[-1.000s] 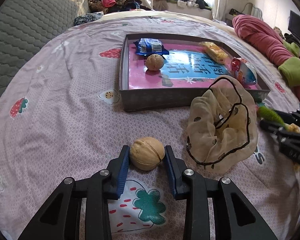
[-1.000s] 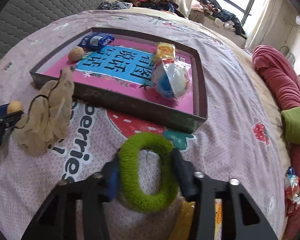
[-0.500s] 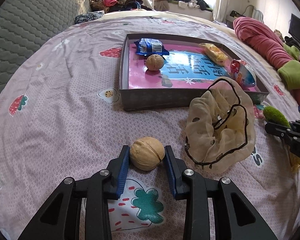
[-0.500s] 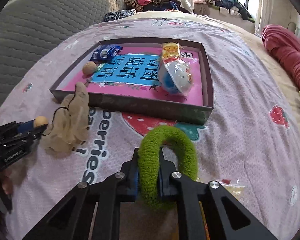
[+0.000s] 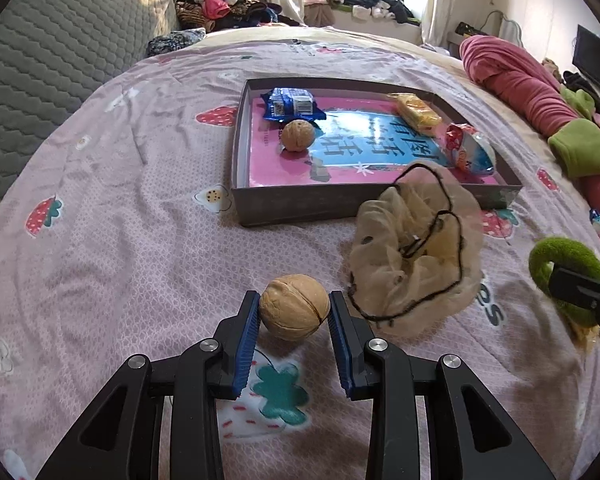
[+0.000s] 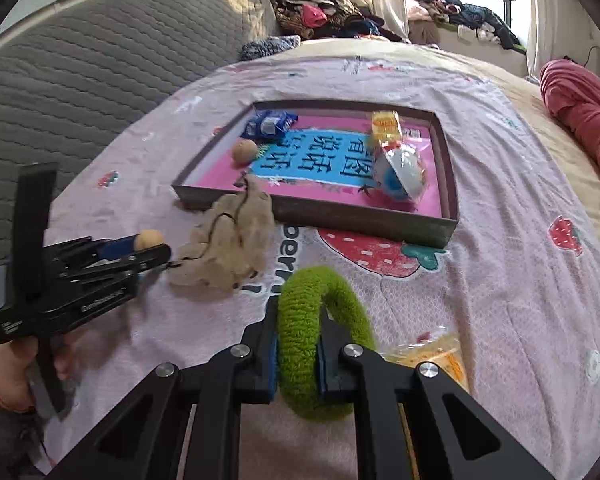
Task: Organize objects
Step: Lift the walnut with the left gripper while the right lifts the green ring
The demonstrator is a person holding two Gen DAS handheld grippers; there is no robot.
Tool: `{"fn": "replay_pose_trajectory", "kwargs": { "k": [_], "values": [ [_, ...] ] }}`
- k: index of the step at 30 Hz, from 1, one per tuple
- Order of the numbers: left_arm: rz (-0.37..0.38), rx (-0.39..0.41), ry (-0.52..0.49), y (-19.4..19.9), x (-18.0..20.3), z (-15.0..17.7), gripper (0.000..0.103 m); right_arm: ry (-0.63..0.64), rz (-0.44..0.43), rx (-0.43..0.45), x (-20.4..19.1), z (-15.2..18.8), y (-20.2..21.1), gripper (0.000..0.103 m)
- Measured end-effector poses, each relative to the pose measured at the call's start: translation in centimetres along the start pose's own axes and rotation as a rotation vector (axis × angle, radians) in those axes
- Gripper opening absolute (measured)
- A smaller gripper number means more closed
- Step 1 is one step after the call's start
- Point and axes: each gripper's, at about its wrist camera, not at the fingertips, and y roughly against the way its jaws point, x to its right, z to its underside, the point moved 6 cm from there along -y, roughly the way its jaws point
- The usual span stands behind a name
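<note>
My left gripper (image 5: 293, 312) is shut on a walnut (image 5: 294, 312), held just above the pink bedsheet; the walnut also shows in the right wrist view (image 6: 149, 239). My right gripper (image 6: 298, 356) is shut on a green fuzzy hair ring (image 6: 300, 344), lifted off the bed; the ring shows at the right edge of the left wrist view (image 5: 560, 264). A shallow grey box (image 5: 300, 204) lies ahead, holding a second walnut (image 5: 297, 135), a blue snack pack (image 5: 290, 104), a yellow snack pack (image 5: 416, 114) and a round wrapped toy (image 6: 400, 174). A beige scrunchie (image 5: 416, 256) lies in front of the box.
A yellow snack packet (image 6: 436, 356) lies on the bed under my right gripper. A red blanket roll (image 5: 516, 80) and green cloth (image 5: 584, 152) lie at the right. A grey quilted headboard (image 5: 40, 60) is on the left. Clothes pile at the far window.
My right gripper closed on the green ring and lifted it up. My left gripper still holds the walnut and has barely moved.
</note>
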Motion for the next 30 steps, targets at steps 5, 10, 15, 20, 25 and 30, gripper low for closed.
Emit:
{"fn": "replay_pose_trajectory", "kwargs": {
  "k": [5, 10, 15, 20, 25, 30],
  "values": [
    [0.021, 0.023, -0.010, 1.9, 1.2, 0.0, 0.035, -0.007, -0.028, 0.023, -0.6, 0.1, 1.7, 0.014],
    [0.031, 0.070, -0.027, 4.4, 2.5, 0.1, 0.035, 0.003, -0.024, 0.033, -1.0, 0.6, 3.2, 0.014],
    [0.043, 0.087, -0.029, 6.2, 3.4, 0.4, 0.035, -0.031, -0.041, 0.059, -0.9, 0.8, 5.2, 0.014],
    [0.036, 0.096, -0.034, 8.1, 3.8, 1.0, 0.035, -0.026, -0.044, 0.072, -1.4, 0.5, 6.8, 0.014],
    [0.036, 0.113, -0.019, 10.2, 4.1, 1.3, 0.035, -0.029, -0.045, 0.095, -1.6, 0.2, 8.5, 0.014],
    [0.028, 0.107, 0.003, 11.4, 3.9, 1.5, 0.035, -0.031, -0.030, 0.106, -1.5, 0.2, 9.8, 0.014]
  ]
}}
